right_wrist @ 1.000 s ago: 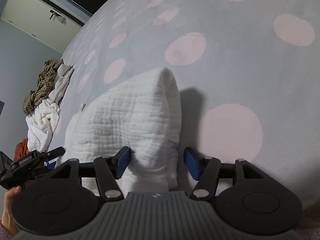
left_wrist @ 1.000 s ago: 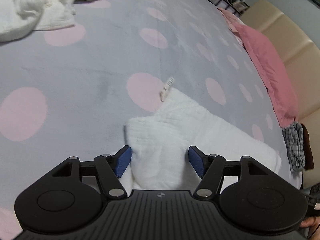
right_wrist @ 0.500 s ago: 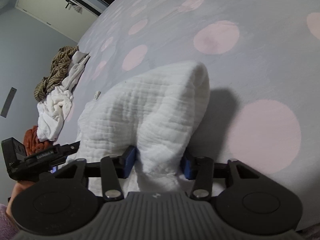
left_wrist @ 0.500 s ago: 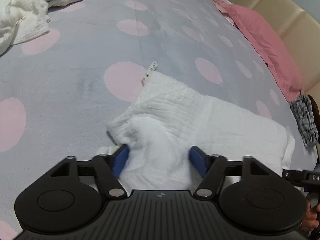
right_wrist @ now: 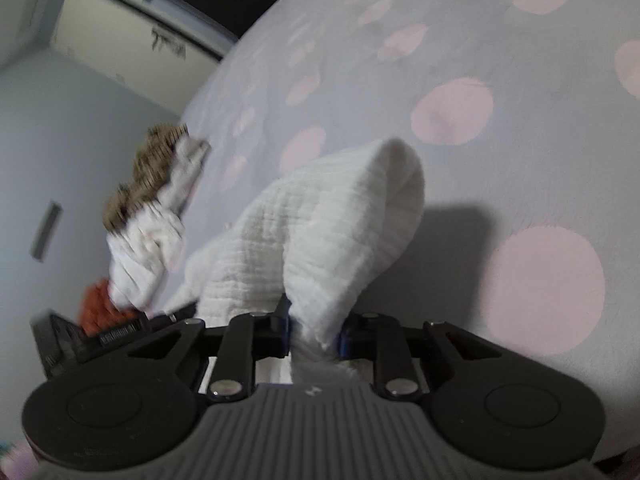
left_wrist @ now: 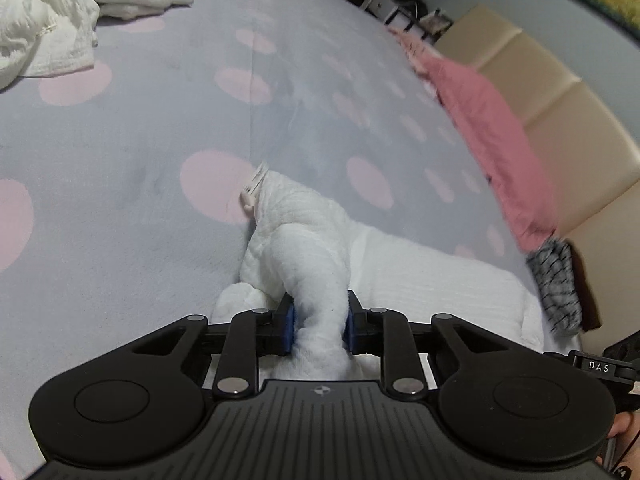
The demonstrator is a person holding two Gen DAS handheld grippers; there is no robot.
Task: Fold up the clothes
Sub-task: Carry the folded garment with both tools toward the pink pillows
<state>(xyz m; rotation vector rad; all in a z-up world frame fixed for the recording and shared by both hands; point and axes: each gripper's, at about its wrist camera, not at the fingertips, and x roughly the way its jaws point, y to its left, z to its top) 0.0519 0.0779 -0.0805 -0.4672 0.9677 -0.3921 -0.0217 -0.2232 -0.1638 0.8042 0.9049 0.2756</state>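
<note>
Both the left gripper (left_wrist: 319,330) and the right gripper (right_wrist: 314,330) pinch bunched corners of the white cloth (left_wrist: 420,280) on the bed (left_wrist: 120,160); thick wads may slip, skewing the fold.

A second ago both claws stood open around the white cloth (left_wrist: 304,240). Now the left claw (left_wrist: 319,330) has closed on a bunched fold and lifted it into a ridge running toward 12 o'clock, the tag (left_wrist: 256,180) raised with it. The right claw (right_wrist: 314,330) has likewise closed on its corner, which now stands up off the bed (right_wrist: 520,160), peaking toward 1 o'clock.
</note>
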